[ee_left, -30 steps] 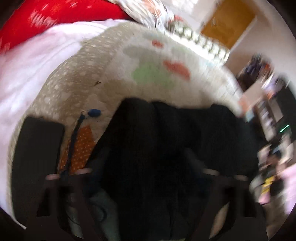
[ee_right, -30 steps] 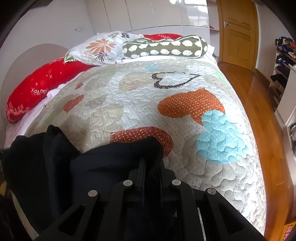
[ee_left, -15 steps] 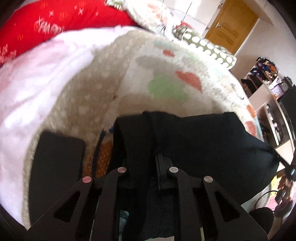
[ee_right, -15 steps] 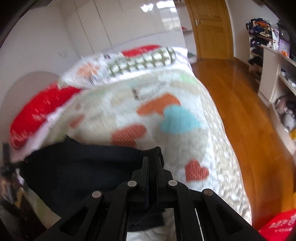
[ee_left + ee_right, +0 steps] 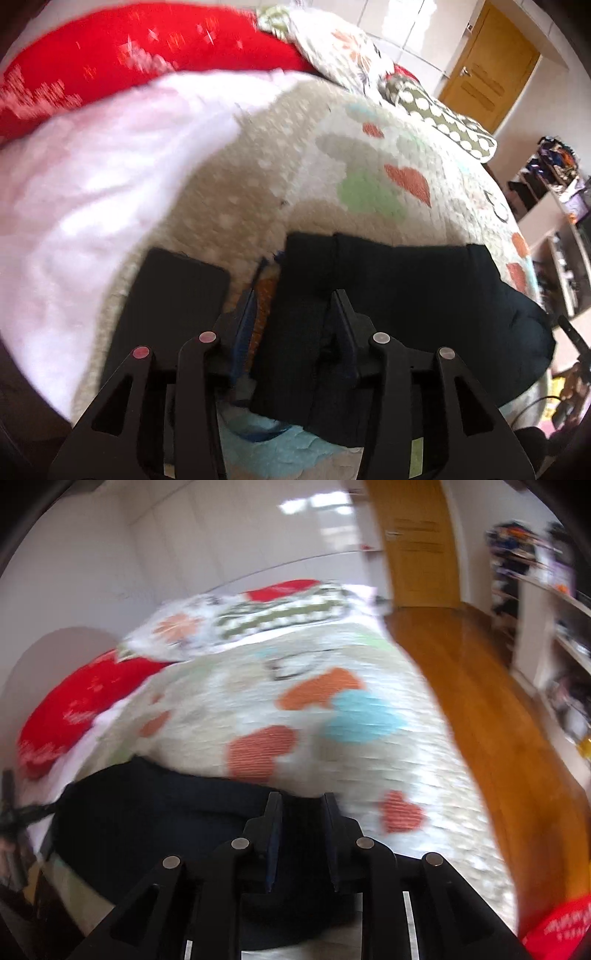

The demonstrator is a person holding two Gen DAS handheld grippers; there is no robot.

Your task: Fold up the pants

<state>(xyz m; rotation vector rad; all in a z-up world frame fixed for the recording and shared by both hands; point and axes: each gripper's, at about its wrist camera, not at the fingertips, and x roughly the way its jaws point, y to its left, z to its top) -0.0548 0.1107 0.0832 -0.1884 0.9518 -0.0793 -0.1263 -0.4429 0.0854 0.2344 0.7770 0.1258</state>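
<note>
The black pants [image 5: 417, 291] lie spread sideways across the near end of the heart-patterned quilt [image 5: 369, 177]. My left gripper [image 5: 295, 306] is open, its fingers on either side of the pants' left edge, which lies between them. In the right wrist view the pants [image 5: 159, 812] stretch to the left, and my right gripper [image 5: 301, 805] is open with the pants' right edge between its fingers. Both views are blurred by motion.
A flat black rectangle [image 5: 173, 302] lies on the quilt left of the pants. A red pillow [image 5: 129, 59] and patterned pillows [image 5: 258, 620] sit at the bed's head. A wooden floor [image 5: 491, 716], a door [image 5: 417, 542] and shelves [image 5: 546, 602] are to the right.
Both grippers were shut on the pants' edges half a second ago and have now opened. The pants have settled onto the quilt.
</note>
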